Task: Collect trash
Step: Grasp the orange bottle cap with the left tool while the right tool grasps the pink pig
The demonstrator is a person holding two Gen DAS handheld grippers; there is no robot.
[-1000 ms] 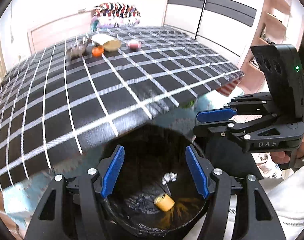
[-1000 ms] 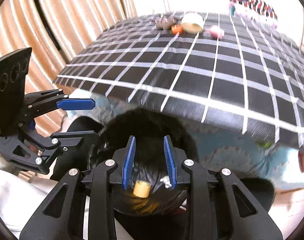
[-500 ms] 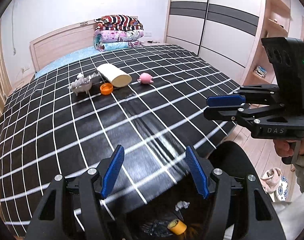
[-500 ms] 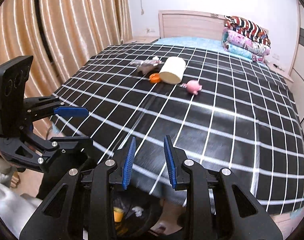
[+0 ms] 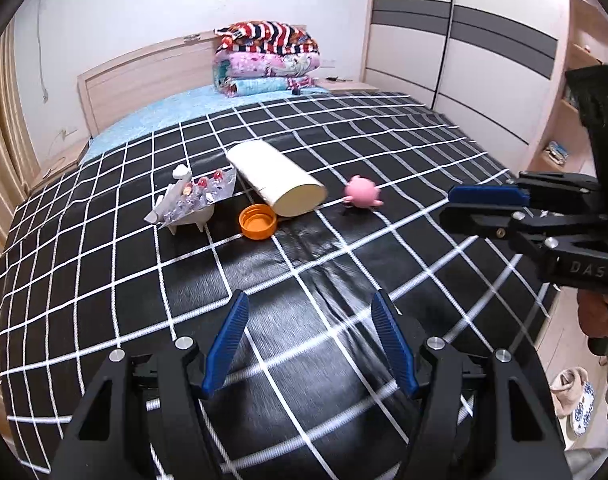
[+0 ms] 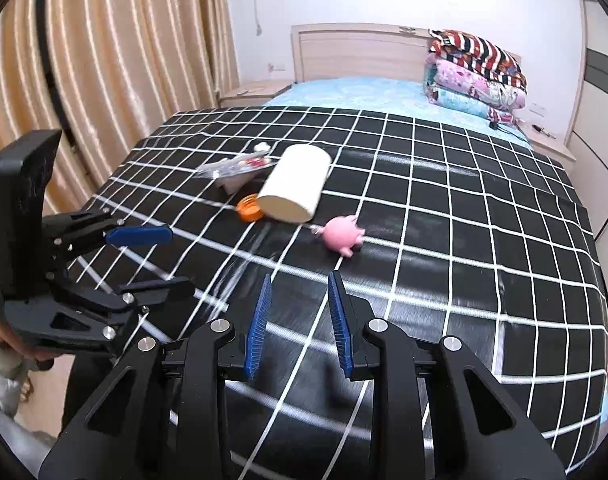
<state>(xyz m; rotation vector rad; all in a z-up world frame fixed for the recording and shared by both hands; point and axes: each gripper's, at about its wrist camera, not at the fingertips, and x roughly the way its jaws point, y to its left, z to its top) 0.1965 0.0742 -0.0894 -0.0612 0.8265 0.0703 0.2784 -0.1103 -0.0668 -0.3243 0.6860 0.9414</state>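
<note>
Left wrist view shows the trash lying in a small bunch in the middle of the black bedspread with white grid lines [image 5: 116, 264]. The landmark is the cream paper roll lying on its side [image 5: 276, 184]. Touching its near end is the round orange plastic cap [image 5: 258, 221]. Just beside the roll, on the side toward the curtain, sits the crinkly clear blister pack with red pills [image 5: 196, 198], and it rests on a small white thing that I cannot make out. On the other side of the roll, a little apart, lies the small pink toy pig [image 5: 362, 193].

A second ago both grippers looked down into a black bin with two bits of trash in it. Now the bin is gone from view and both look across the bed at the roll. I think that drop is done and the next pick is starting.

The left gripper [image 5: 310, 344] has its blue jaws spread wide with nothing between them. The right gripper [image 6: 298, 322] has its jaws closer together, with a gap, and nothing between them either. Both hang over the near part of the bed, well apart from the roll.

White letters on the side of the right gripper read "DAS". I see no other writing I can read.
</note>
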